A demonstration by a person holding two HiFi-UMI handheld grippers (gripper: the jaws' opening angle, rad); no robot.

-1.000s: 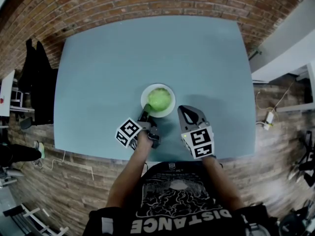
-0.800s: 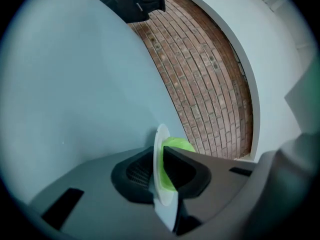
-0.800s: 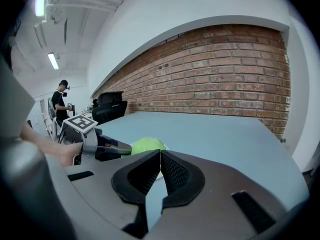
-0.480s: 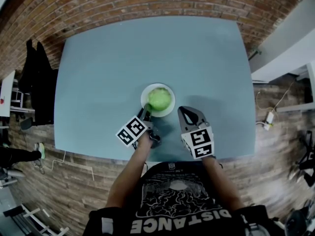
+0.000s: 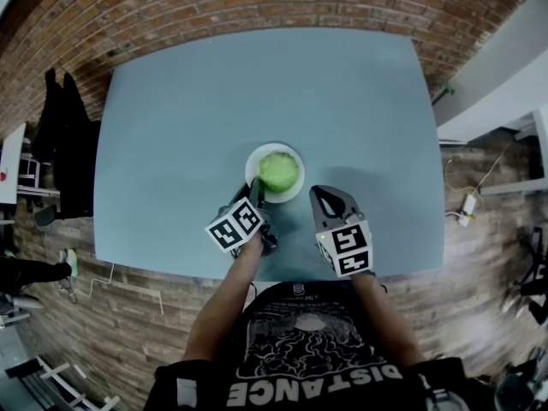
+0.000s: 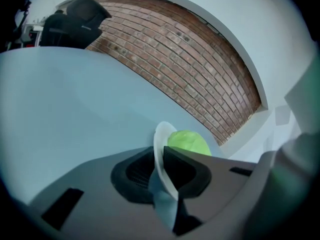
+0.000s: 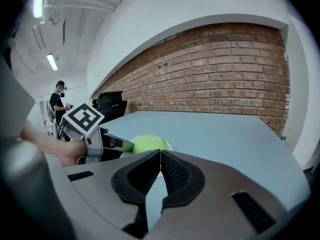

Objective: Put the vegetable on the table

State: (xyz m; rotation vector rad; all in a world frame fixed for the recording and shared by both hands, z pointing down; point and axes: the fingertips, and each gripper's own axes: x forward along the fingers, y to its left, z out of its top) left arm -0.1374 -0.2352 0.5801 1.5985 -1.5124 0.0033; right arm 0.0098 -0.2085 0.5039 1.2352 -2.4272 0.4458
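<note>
Left hand-held gripper (image 5: pixel 255 197) reaches in from the near edge in the head view, its tips right at the near rim of a white plate (image 5: pixel 250 166), and the round green vegetable (image 5: pixel 277 171) sits on that plate just past those tips. Right hand-held gripper (image 5: pixel 318 193) is alongside to the right, tips near the plate's right side but apart from it, low over the blue-grey worktop (image 5: pixel 197 101). Over to the left gripper view: the jaws are pinching the plate's rim, one dark pad on each face of the thin white edge (image 6: pixel 161 139), and the plate is seen edge-on between them. The vegetable (image 6: pixel 189 143) bulges just beyond the jaws on the right-hand side of that rim, with a brick wall (image 6: pixel 190 69) far ahead. Now the right gripper view: these jaws are pressed together, nothing between the pads. The vegetable (image 7: pixel 150 144) shows just ahead and slightly left of them, and the left hand-held gripper's marker cube (image 7: pixel 83 119) is further left.
</note>
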